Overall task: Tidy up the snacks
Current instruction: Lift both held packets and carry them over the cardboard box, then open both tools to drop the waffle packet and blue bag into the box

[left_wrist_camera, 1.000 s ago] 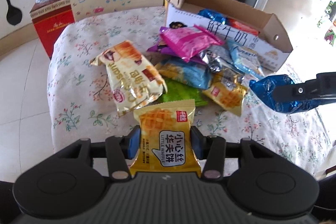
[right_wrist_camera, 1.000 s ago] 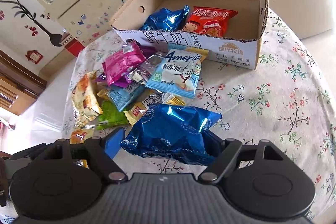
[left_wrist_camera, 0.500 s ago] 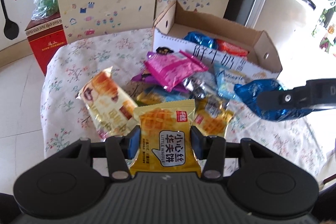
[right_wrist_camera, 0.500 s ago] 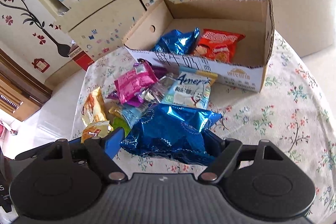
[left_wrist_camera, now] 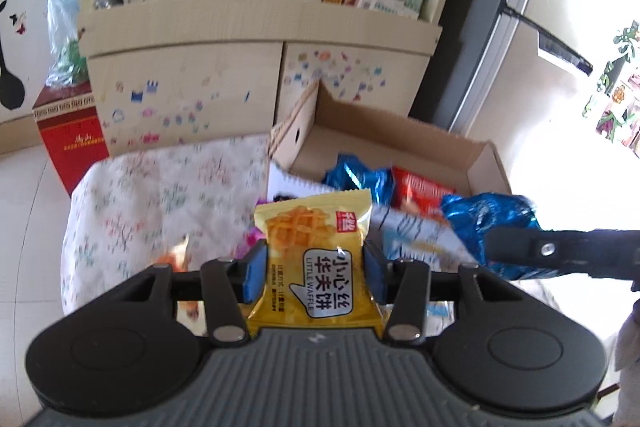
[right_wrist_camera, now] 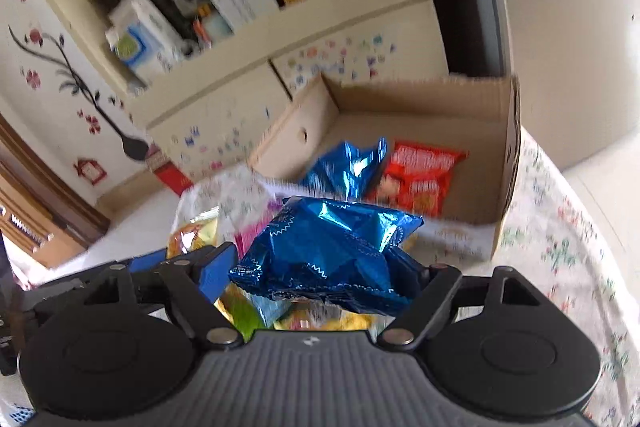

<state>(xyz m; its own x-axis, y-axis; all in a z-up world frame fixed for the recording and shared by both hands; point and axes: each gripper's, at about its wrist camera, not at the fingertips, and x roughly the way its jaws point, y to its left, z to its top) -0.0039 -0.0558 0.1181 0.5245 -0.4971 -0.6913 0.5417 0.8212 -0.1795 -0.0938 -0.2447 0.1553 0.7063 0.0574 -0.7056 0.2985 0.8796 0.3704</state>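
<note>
My left gripper (left_wrist_camera: pixel 314 273) is shut on a yellow waffle packet (left_wrist_camera: pixel 316 259), held above the table in front of an open cardboard box (left_wrist_camera: pixel 384 131). My right gripper (right_wrist_camera: pixel 320 275) is shut on a shiny blue foil bag (right_wrist_camera: pixel 328 251), also raised before the box (right_wrist_camera: pixel 508 155). The blue bag (left_wrist_camera: pixel 488 219) and right gripper's finger show at the right of the left wrist view. Inside the box lie a blue foil bag (right_wrist_camera: pixel 348 167) and a red snack packet (right_wrist_camera: pixel 420 179).
The table has a floral cloth (right_wrist_camera: pixel 560 247). Loose snack packets (right_wrist_camera: pixel 248 311) lie blurred under the grippers. A cream cabinet (left_wrist_camera: pixel 192 87) with a cluttered shelf stands behind the table. A red carton (left_wrist_camera: pixel 72 127) sits on the floor at the left.
Both grippers have risen and tilted up toward the box with their packets still held. The snack pile has dropped out of view below. Both views are blurred by motion.
</note>
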